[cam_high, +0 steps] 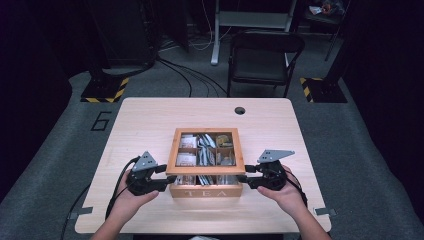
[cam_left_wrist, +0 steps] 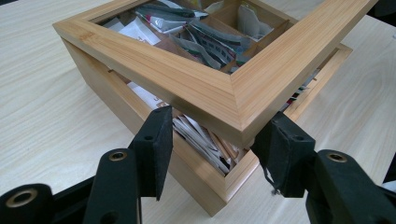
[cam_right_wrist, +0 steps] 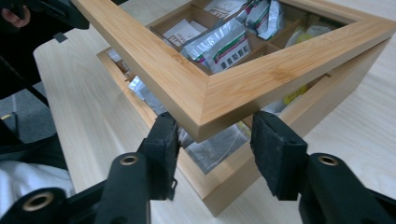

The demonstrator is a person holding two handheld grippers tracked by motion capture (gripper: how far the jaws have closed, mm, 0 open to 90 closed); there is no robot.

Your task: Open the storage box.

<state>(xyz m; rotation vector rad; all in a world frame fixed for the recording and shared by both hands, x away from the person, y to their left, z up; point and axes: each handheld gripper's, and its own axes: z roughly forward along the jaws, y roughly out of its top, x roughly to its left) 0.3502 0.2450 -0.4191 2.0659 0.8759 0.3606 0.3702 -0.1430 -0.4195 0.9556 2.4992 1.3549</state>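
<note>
Tan bamboo tea box (cam_high: pixel 205 191) w/ blk claws (cam_high: pixel 166 178), silver sachets (cam_right_wrist: pixel 219 44).

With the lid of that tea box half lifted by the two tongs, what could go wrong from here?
The lid rests on the tips of the left tongs and right tongs, at its front corners, with the jaws apart rather than clamped; it might slip off and drop shut. The tea packets stand tall, so a falling lid might crush them. Uneven lifting could shift the box.

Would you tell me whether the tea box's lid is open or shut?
Partly open: the lid is lifted off the box, leaving a gap.
</note>
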